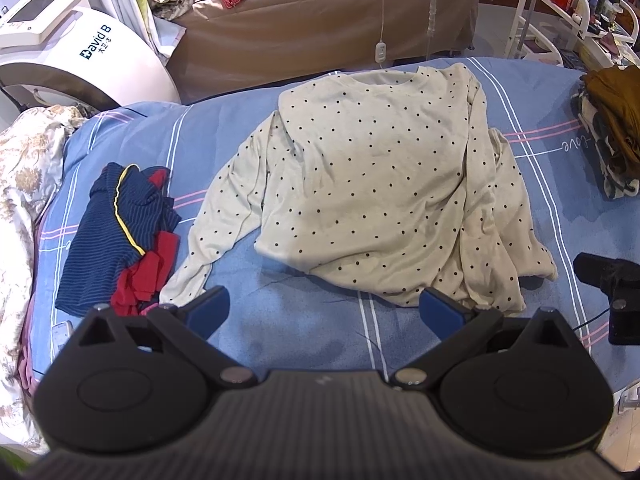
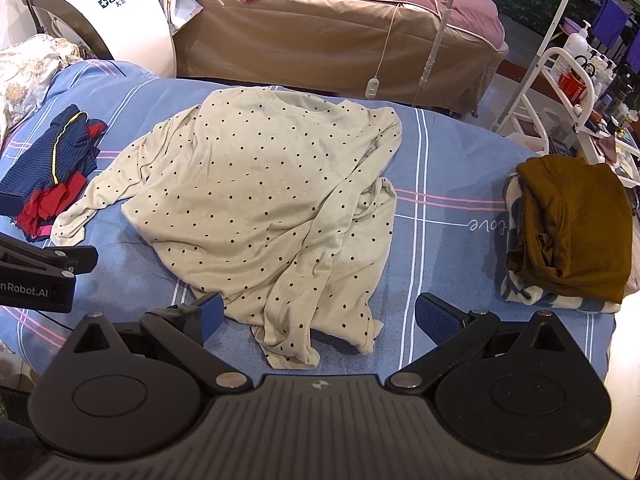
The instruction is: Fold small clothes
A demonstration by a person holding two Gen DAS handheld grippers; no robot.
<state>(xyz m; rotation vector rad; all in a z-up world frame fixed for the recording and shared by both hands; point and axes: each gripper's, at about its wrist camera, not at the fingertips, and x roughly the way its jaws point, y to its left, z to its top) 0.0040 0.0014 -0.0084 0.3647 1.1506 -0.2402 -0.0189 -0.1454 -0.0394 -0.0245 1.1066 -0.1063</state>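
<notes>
In the centre of both frames, on the blue striped bedsheet (image 1: 280,312), the cream polka-dot shirt (image 1: 372,184) lies roughly spread, neckline toward the top of the frame and hem toward the bottom. It appears laid out as the working piece: the body is mostly flat, one sleeve trails toward the lower left, and the other side is bunched and creased at the lower right, so it probably needs smoothing before any fold. At the left edge of the left wrist view lies a crumpled navy-and-red garment (image 1: 120,236), apparently awaiting its turn. At the right of the right wrist view sits a folded stack with a brown garment (image 2: 572,224) on top, evidently the finished pile, well apart from the shirt. The left gripper (image 1: 324,310) hovers just short of the hem, jaws spread wide and holding nothing. The right gripper (image 2: 320,314) is likewise wide open and empty, above the wrinkled lower corner of the shirt. Both point forward along the bed, side by side.
</notes>
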